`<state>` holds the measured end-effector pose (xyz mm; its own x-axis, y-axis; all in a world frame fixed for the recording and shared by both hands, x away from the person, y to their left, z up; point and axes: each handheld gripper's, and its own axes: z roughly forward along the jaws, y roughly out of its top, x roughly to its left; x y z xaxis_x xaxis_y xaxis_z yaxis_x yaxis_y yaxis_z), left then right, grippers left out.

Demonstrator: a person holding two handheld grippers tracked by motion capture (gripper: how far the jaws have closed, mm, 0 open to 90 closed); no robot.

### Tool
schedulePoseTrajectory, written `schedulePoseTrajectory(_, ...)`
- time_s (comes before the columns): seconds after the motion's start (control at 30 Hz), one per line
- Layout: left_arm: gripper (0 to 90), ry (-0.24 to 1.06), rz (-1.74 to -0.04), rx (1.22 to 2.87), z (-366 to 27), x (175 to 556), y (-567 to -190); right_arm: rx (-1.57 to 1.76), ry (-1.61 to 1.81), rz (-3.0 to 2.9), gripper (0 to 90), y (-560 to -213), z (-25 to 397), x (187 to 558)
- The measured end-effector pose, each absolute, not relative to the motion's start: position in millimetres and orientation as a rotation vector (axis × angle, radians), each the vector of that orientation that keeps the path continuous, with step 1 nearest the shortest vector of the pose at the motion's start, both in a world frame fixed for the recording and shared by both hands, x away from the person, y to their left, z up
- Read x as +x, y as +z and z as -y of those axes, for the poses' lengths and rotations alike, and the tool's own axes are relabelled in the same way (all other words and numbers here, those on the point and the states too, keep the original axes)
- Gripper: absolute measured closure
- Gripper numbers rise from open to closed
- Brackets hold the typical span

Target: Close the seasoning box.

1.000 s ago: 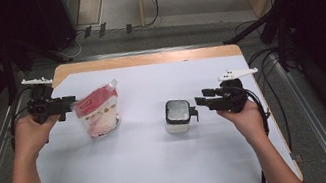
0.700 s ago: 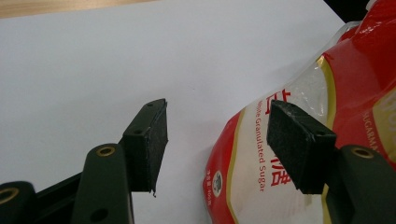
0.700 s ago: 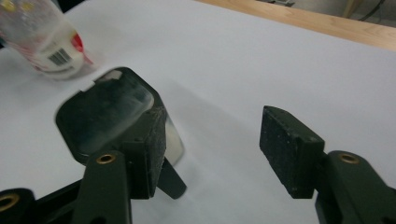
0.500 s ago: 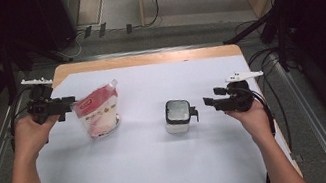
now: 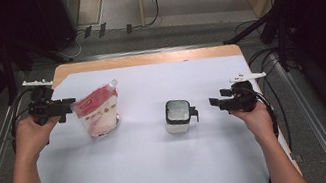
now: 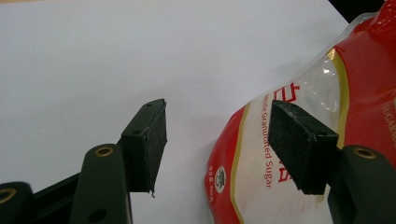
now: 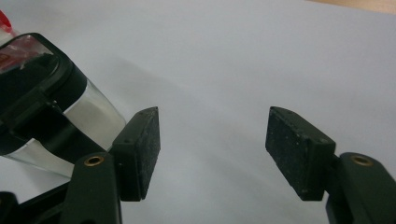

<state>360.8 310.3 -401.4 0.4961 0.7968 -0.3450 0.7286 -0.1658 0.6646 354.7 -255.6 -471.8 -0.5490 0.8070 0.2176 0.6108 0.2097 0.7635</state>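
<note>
1. The left gripper [image 6: 217,140] is held with its jaws spread and nothing pinched between them. In the left gripper view one pad [image 6: 299,144] lies in front of the red sugar pouch [image 6: 299,154], while the other stands over bare white sheet; contact with the pouch cannot be confirmed from this angle.

2. The right gripper [image 7: 212,149] is likewise spread wide and empty. The clear container with the black lid [image 7: 42,116] is seen to one side of the jaws, not between them.

3. In the high view both forearms are seen entering from the near edge. The left hand [image 5: 32,137] is raised at the left border of the table [image 5: 145,61], its gripper [image 5: 68,105] levelled toward the pouch [image 5: 100,113]. The right hand [image 5: 254,116] is held low, its gripper [image 5: 213,101] pointing at the container [image 5: 178,115], near it but apart.

4. The pouch stands upright, slightly tilted, left of centre; the container stands right of centre, well apart from it.

5. The step in hand is judged to be an approach to grasp. The pouch's upper edge should be centred between the left jaws before closing, as the film is likely to slip or buckle. The right gripper should be swung until the container is squarely framed.
</note>
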Motion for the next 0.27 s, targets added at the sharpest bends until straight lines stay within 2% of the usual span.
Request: schedulePoseTrajectory(0.27,37.5,0.085,-1.281,1.919,-311.9,361.7,-402.8,1.351,1.246,-2.263,36.3,-472.5,254.6,354.7)
